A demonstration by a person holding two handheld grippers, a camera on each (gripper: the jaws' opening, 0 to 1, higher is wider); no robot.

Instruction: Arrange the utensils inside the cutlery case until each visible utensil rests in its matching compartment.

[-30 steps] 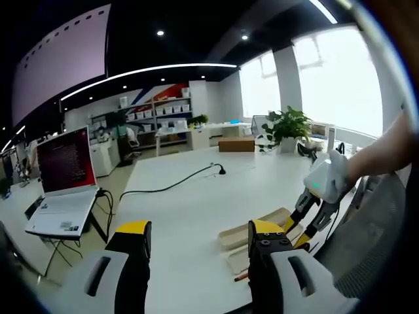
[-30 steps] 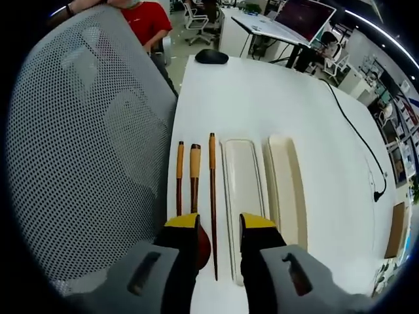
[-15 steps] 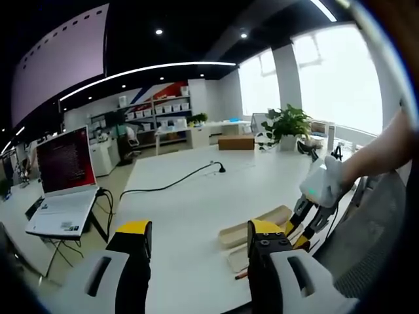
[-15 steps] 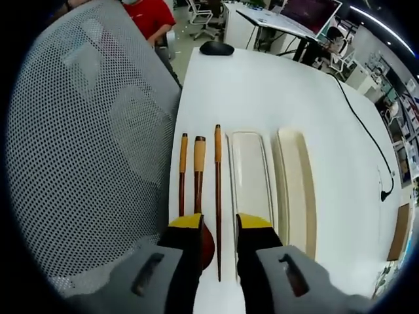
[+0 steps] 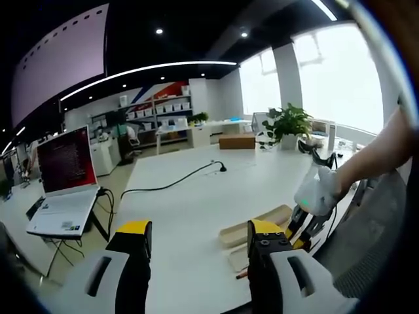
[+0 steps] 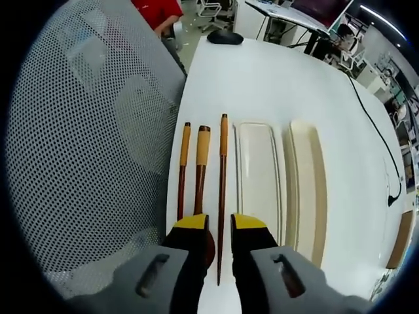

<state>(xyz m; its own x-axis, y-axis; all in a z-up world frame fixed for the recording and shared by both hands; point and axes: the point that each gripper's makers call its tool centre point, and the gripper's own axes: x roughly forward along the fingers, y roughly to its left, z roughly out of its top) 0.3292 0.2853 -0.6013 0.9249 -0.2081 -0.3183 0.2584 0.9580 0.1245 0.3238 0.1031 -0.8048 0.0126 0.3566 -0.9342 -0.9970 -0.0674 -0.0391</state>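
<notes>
1. In the right gripper view, the right gripper (image 6: 219,222) points down at a white table (image 6: 262,78), and its two yellow-tipped jaws stand with only a narrow gap between them.
2. A chopstick (image 6: 221,196) with a lighter top end runs straight ahead through this gap; I cannot tell if the jaws already press it or only stand around it.
3. Just to the left of the chopstick lies a spoon (image 6: 200,170), whose dark bowl is partly hidden behind the left jaw.
4. One more brown utensil (image 6: 182,169) lies further left, beside the spoon and parallel to it; I cannot tell what kind it is.
5. To the right of the right jaw lies the cutlery case (image 6: 258,176), a long pale tray, and just beside it lies its lid (image 6: 308,183), also long and cream coloured.
6. None of the three utensils is inside the case; all lie on the table beside it.
7. A grey mesh chair back (image 6: 85,131) stands on the left of the gripper, at the table edge.
8. In the left gripper view, the left gripper (image 5: 200,235) is wide open and holds nothing, well above the table.
9. Ahead and to its right I see the case (image 5: 258,226) and the right gripper (image 5: 302,229) in a person's hand.
10. A laptop (image 5: 62,180) stands far to the left, and a black cable (image 5: 173,182) lies on the table ahead.
</notes>
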